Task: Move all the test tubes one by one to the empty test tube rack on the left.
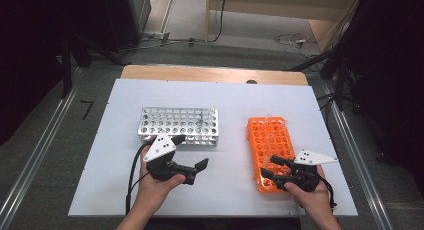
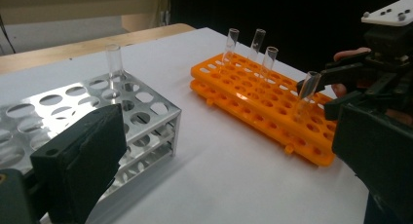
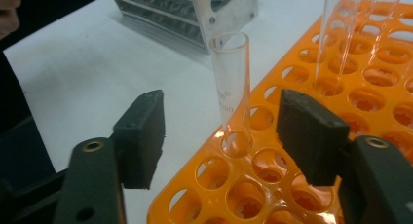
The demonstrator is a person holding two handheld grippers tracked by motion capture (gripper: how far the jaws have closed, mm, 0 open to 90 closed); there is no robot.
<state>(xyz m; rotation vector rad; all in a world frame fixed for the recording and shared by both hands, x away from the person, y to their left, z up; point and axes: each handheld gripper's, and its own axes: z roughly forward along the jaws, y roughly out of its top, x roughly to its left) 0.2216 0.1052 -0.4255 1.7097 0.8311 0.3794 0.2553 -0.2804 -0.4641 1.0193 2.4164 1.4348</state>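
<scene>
An orange tube rack (image 1: 270, 140) lies right of centre on the white table, and a metal tube rack (image 1: 178, 126) stands left of centre. My right gripper (image 1: 270, 166) is over the orange rack's near end. Its jaws stand on either side of a clear test tube (image 3: 233, 78) that sits upright in an orange rack hole (image 3: 221, 177), and a gap shows on both sides, so the pads do not touch it. My left gripper (image 1: 191, 151) hovers open and empty in front of the metal rack (image 2: 146, 107). One clear tube (image 2: 115, 63) stands in the metal rack.
Three more clear tubes (image 2: 257, 44) stand at the far end of the orange rack (image 2: 253, 107). A white sheet (image 1: 230, 105) covers the wooden table, with bare surface between the racks. Cables lie on the floor beyond the table.
</scene>
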